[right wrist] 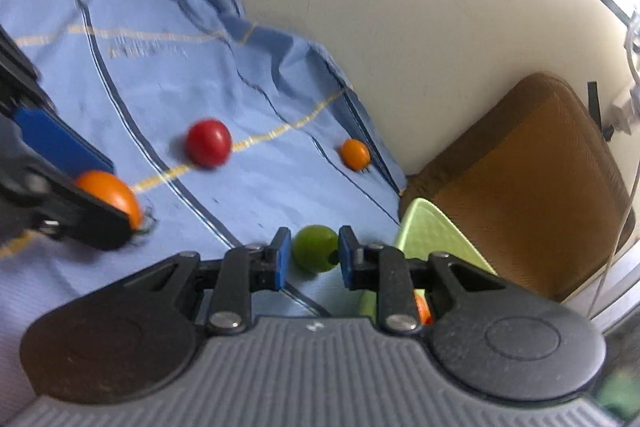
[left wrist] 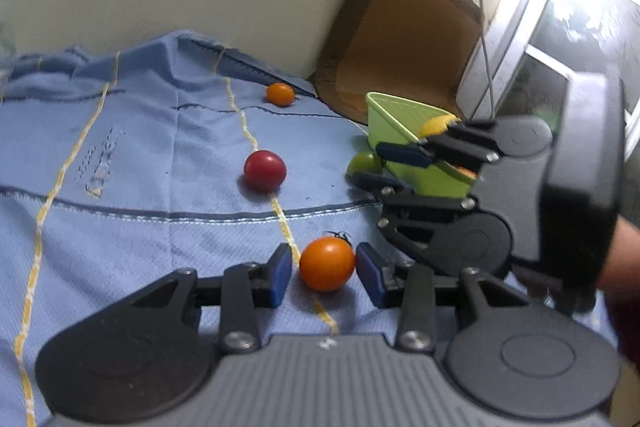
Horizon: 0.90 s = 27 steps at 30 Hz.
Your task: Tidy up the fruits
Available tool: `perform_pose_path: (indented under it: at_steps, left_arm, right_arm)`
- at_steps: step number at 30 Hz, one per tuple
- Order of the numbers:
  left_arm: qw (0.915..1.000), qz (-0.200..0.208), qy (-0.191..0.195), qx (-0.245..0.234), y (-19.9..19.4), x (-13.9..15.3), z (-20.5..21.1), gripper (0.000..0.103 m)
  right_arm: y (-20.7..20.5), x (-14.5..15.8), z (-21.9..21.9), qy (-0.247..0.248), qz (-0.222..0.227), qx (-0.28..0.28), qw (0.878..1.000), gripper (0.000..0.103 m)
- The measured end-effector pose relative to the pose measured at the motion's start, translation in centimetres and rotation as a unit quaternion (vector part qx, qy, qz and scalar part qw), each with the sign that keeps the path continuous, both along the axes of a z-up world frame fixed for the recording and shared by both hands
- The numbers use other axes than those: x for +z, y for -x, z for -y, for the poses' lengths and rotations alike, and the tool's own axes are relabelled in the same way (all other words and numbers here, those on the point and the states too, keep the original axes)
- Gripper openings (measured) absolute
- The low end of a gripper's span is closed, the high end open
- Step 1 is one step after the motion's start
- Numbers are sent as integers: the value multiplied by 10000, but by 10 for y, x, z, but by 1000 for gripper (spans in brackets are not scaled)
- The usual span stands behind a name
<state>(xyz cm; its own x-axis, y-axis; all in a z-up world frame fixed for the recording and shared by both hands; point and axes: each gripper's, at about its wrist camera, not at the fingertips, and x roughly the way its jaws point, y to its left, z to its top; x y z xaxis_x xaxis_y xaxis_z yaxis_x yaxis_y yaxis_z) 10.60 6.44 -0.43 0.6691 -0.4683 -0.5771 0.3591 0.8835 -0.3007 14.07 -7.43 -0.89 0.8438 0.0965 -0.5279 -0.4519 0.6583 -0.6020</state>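
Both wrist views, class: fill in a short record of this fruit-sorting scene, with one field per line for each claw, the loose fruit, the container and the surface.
left claw: open, straddling large round orange fruit
right claw: open, straddling round green fruit
loose fruit: round red fruit; small orange fruit near wall
container: light green plastic bin, some fruit inside
surface: blue striped cloth

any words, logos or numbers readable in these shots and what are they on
Nothing can be read for certain.
Blue cloth: a line of stitched or printed lettering, too blurred to read; it shows again in the right wrist view, also blurred.
Left gripper body: a small white mark, too small to read.
Right gripper body: a similar small mark, unreadable.
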Motion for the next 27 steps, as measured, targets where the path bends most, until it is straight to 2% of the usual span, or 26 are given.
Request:
perform_pose_path:
  at_steps: [3, 6, 11, 13, 16, 22, 24, 27]
  left_arm:
    - [9999, 94, -130, -53, 3, 0, 3, 36]
    - [9999, 84, -68, -113, 3, 0, 1, 32]
    - [9997, -74, 118, -175, 5, 1, 1, 31]
    - [9991, -176, 260, -298, 8, 3, 4, 31]
    - [9987, -199, 233, -405, 20, 3, 14, 31]
    - [9979, -273, 210, -548, 40, 6, 39, 31]
    - [9971, -327, 289, -619, 42, 8, 46, 31]
    - [9970, -305, 248, -670, 45, 11, 62, 31]
  right_arm:
    - [-2, -7, -4, 459, 65, 148, 9988, 29]
    - [3, -6, -4, 519, 111, 244, 9983, 27]
    - [41, 13, 8, -212, 316, 375, 9986, 27]
    - [57, 19, 18, -579, 269, 311, 9975, 27]
    - [75, 23, 40, -1146, 66, 108, 9933, 27]
    - [102, 29, 92, -2396, -379, -428, 9692, 27]
    - [109, 28, 105, -2646, -463, -534, 9618, 28]
    - [119, 25, 118, -2758, -425, -670, 9579, 28]
